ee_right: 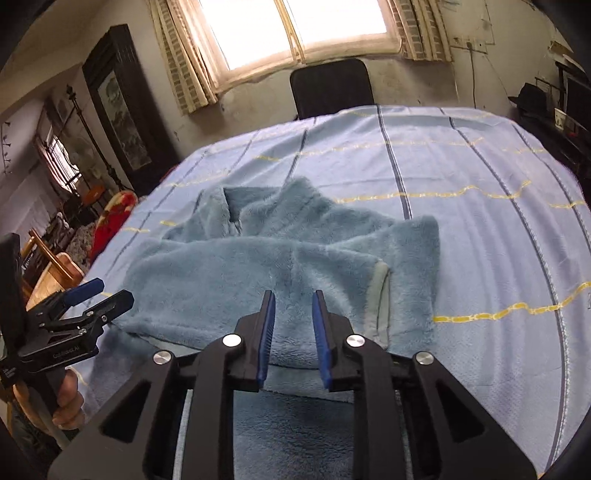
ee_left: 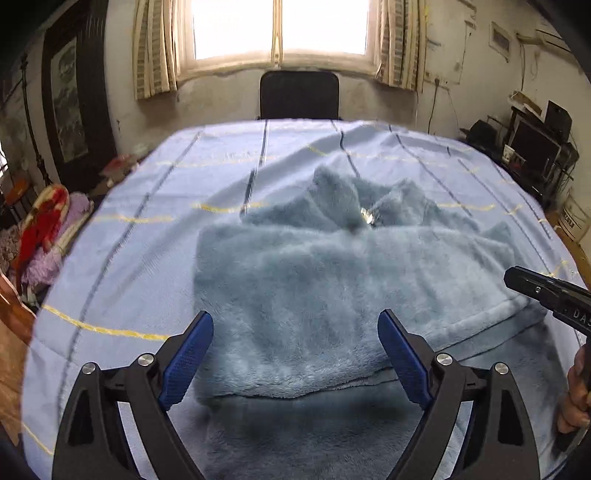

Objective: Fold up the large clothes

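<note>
Now I count one fleece garment (ee_left: 332, 295), two grippers and one chair (ee_left: 299, 94). The garment is blue-grey and fluffy, and it lies partly folded in the middle of the table, with its near edge just under my fingers. My left gripper (ee_left: 295, 354) has its jaws spread wide; nothing is between the blue pads, only the fleece lies below them. My right gripper (ee_right: 293, 339) has its jaws close together but not fully closed, with a narrow gap, and I see no cloth pinched in it.

From the left wrist view I see a small shiny metal piece (ee_left: 367, 215) at the collar area, which the right view does not show. From the right wrist view I see a pale hem (ee_right: 380, 295) on the folded part, and also the left gripper from its side with a hand on its handle.

A light blue cloth (ee_right: 461, 229) with dark and yellow stripes covers the table. Behind it are the black chair, a bright window (ee_left: 280, 27) with curtains, and some cluttered shelves.
</note>
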`<action>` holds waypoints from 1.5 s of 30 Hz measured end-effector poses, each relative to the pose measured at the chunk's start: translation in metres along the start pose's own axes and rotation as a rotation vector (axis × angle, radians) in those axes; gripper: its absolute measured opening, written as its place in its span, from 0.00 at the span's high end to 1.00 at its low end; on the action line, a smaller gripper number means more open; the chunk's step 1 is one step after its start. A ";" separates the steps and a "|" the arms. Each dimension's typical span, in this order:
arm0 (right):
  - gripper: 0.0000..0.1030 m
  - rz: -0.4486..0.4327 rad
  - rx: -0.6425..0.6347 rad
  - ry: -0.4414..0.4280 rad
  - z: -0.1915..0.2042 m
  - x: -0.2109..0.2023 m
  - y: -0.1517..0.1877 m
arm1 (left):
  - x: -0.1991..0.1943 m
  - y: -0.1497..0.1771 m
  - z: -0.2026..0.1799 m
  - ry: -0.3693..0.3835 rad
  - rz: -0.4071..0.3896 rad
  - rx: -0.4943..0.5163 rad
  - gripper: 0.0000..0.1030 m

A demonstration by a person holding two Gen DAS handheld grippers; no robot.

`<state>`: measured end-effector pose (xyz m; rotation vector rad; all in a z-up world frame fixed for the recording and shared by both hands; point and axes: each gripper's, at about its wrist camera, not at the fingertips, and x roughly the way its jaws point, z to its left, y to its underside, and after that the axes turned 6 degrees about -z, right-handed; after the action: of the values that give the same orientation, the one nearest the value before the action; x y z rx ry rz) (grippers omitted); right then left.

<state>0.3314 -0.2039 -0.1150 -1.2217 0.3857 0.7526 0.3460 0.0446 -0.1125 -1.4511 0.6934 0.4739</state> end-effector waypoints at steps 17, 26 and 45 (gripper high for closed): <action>0.73 -0.023 0.097 -0.147 -0.010 -0.042 -0.002 | -0.042 0.008 0.027 0.116 -0.027 -0.100 0.11; 0.24 -0.211 0.102 -0.295 0.007 -0.151 0.045 | -0.116 0.059 0.022 0.141 -0.061 -0.091 0.11; 0.38 -0.006 0.080 -0.177 -0.029 -0.220 0.162 | -0.178 0.169 0.058 0.212 0.038 -0.223 0.13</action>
<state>0.0668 -0.2758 -0.0966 -1.0713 0.2642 0.8255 0.1112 0.1368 -0.1159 -1.7181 0.8585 0.4407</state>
